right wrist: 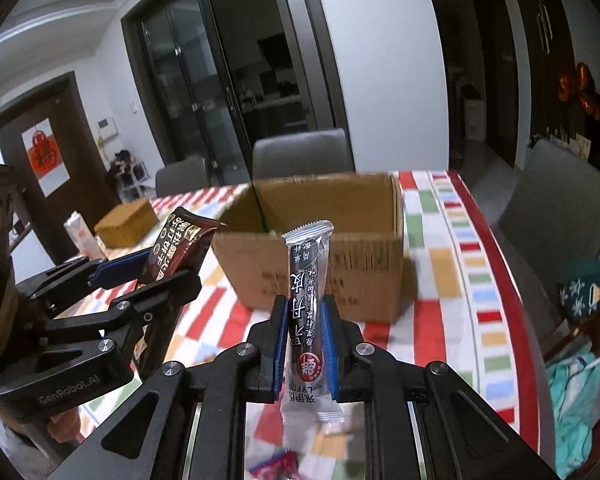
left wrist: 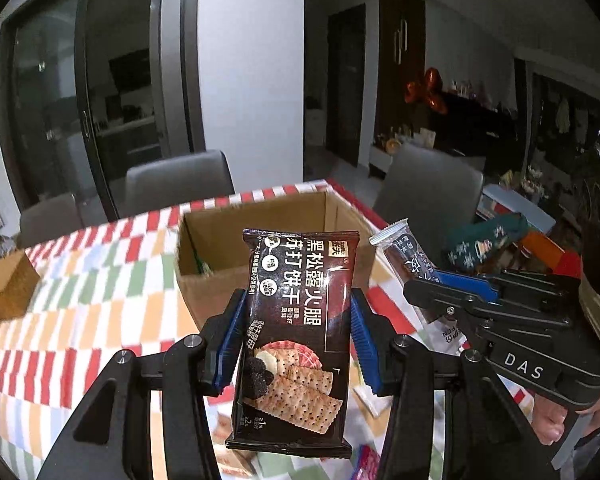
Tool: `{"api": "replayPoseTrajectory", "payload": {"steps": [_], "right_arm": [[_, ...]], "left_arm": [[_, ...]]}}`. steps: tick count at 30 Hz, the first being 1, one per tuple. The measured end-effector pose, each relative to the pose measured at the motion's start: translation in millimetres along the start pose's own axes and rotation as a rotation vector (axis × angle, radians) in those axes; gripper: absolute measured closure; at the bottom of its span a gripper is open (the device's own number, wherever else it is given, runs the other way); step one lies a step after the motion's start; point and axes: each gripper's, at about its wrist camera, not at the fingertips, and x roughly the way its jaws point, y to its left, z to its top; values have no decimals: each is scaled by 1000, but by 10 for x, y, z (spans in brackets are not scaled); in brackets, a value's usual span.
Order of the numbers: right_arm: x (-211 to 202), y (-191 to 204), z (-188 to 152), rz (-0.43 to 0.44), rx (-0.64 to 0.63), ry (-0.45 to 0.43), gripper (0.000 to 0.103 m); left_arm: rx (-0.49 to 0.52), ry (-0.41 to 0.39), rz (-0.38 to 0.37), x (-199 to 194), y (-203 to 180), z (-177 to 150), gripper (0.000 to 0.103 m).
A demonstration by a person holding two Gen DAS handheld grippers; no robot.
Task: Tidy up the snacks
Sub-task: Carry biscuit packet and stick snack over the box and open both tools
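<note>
My left gripper is shut on a dark brown cracker packet and holds it upright above the table, short of an open cardboard box. My right gripper is shut on a slim black-and-white snack stick, also upright, in front of the same box. In the left wrist view the right gripper with its stick is at the right. In the right wrist view the left gripper with the cracker packet is at the left.
The table has a chequered cloth. A small closed cardboard box sits at the left, also seen in the right wrist view. Loose snack packets lie below the grippers. Grey chairs stand behind the table. A dark green box is off the right edge.
</note>
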Motion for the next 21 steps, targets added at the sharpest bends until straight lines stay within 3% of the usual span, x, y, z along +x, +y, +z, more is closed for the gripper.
{"api": "replayPoseTrajectory", "payload": {"steps": [10,21], "right_arm": [[57,54,458,12,-13,-49,86],[441,-13,862,1,-17,-26,86]], "left_arm": [[-31,-20,-3,105,235,383,54],[-51,-7,28,472,518,679,54]]}}
